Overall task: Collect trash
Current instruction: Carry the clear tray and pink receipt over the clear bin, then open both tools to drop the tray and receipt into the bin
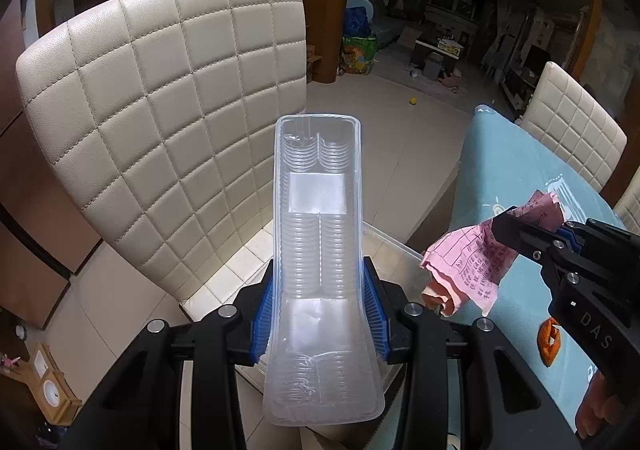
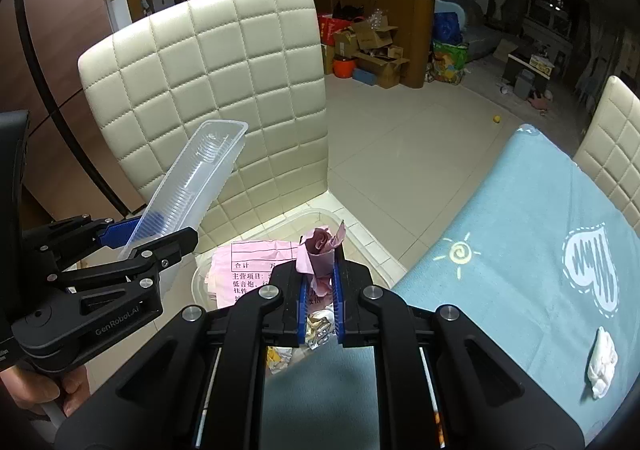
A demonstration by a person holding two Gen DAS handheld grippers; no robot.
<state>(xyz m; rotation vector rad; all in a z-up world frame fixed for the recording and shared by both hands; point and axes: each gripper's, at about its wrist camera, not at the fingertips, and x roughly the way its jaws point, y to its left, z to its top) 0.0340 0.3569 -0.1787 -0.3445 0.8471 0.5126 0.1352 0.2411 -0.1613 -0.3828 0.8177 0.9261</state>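
Now clear tray [image 1: 318, 250] between left gripper [image 1: 320, 314] pads.

Grippers: two, left gripper [image 1: 320, 314] and right gripper [image 2: 320, 286]
Clear plastic trays: one, the plastic tray [image 1: 318, 250]
Pink paper slips: one, the pink receipt [image 1: 472, 262]
Clear bins: one, the bin [image 2: 320, 215]
Quilted cream chairs: two in the right wrist view, near chair [image 2: 224, 98] and far chair [image 2: 612, 138]
Blue tablecloths: one, the tablecloth [image 2: 520, 234]
White crumpled tissues: one, the tissue [image 2: 602, 362]

Clear ribbed plastic tray [image 1: 318, 250], glossy. Crumpled pink printed paper [image 2: 320, 250]. Quilted cream leather-look chair [image 1: 168, 118], smooth, stitched. Matt blue cloth over tabletop [image 2: 520, 250]. Matt black plastic claw [image 2: 320, 292], blue ribbed pads.
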